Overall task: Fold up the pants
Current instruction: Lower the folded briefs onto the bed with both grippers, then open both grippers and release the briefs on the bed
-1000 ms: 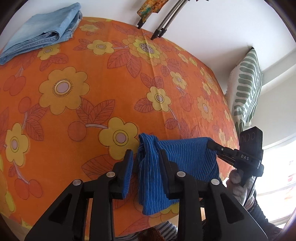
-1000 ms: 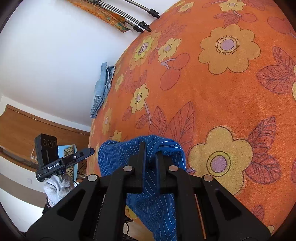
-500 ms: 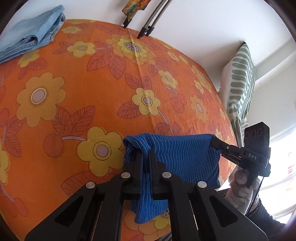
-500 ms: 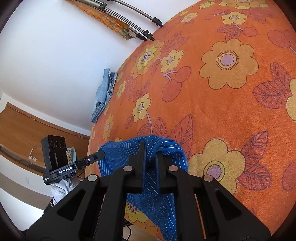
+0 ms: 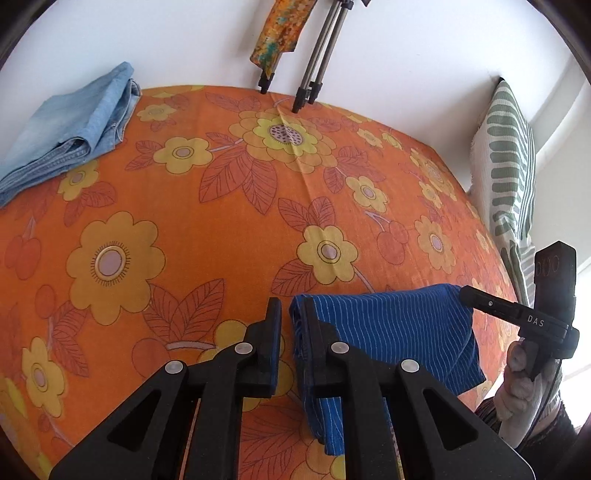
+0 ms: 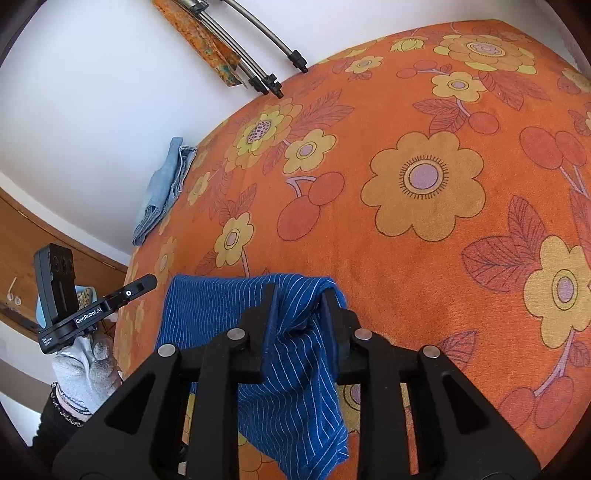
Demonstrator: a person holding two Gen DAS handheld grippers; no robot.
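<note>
The blue pin-striped pants [image 5: 399, 332] lie folded at the near edge of the orange flowered bedspread [image 5: 221, 221], partly hanging over it. My left gripper [image 5: 291, 314] is open at the pants' left end, whose edge sits loose between the parted fingers. My right gripper [image 6: 299, 299] is open around the pants' right end [image 6: 291, 332], the cloth bunched loose between its fingers. Each gripper shows in the other's view: the right one [image 5: 476, 299] and the left one [image 6: 144, 284].
Folded light-blue jeans [image 5: 70, 122] lie at the far left corner of the bed. Tripod legs [image 5: 317, 66] and a patterned cloth [image 5: 280, 33] hang by the white wall. A green-striped pillow [image 5: 509, 166] stands at the right edge.
Both grippers have opened and let go of the blue pants, which have come down onto the bedspread. The left gripper opened within the last half second.
</note>
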